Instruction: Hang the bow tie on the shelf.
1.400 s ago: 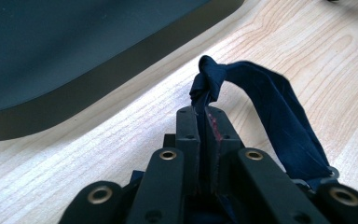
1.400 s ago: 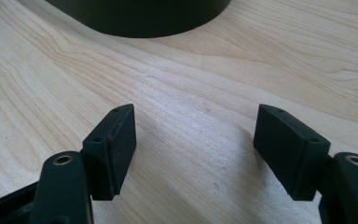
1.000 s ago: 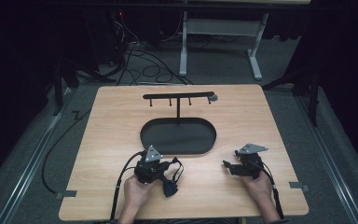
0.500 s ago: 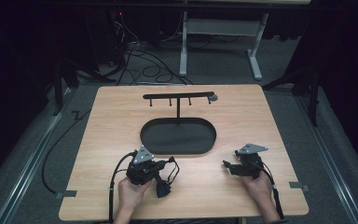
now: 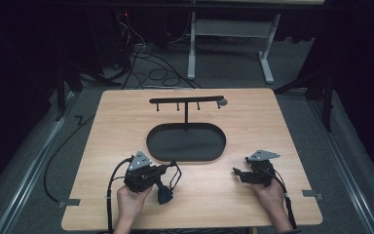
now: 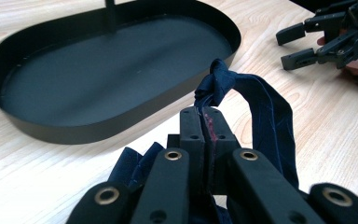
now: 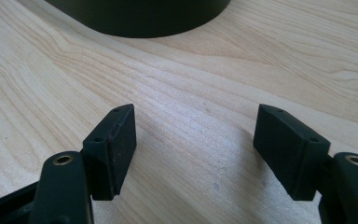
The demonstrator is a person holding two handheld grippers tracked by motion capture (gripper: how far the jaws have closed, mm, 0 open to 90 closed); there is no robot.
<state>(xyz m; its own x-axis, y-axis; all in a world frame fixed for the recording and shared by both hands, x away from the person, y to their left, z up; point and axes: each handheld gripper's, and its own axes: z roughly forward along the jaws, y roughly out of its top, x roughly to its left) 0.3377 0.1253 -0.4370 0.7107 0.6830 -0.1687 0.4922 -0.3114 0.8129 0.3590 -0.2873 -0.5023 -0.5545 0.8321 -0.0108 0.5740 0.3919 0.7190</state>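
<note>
A strip of dark navy cloth (image 6: 265, 116) is pinched between the pressed-together jaws of the left gripper (image 6: 204, 122); it bunches into a small knot just above the jaw tips, loops over to one side and hangs down past the gripper's body, with more folds showing beneath the jaws. In the high view the same cloth (image 5: 165, 194) dangles as a dark lump from the left gripper (image 5: 157, 176), which a hand (image 5: 129, 202) holds over the near edge of the light wooden table (image 5: 107, 126), toward its near left corner.

Just beyond that gripper, at the middle of the table, lies a shallow black oval metal tray (image 5: 185, 157) with a low upright rim; its inside is bare. From the tray's far side rises a thin black post carrying a horizontal black bar with small hanging pegs (image 5: 187, 101), which runs parallel to the table's far edge.

The right gripper (image 5: 238, 174) is held by the other hand (image 5: 268, 192) near the table's near right corner, well apart from the cloth. Its jaws stand spread wide, with only bare wood grain between them in the right gripper view, and the tray's rim (image 7: 140, 25) lies ahead of them. The left gripper view also shows this gripper (image 6: 298, 44) beyond the tray's end.
</note>
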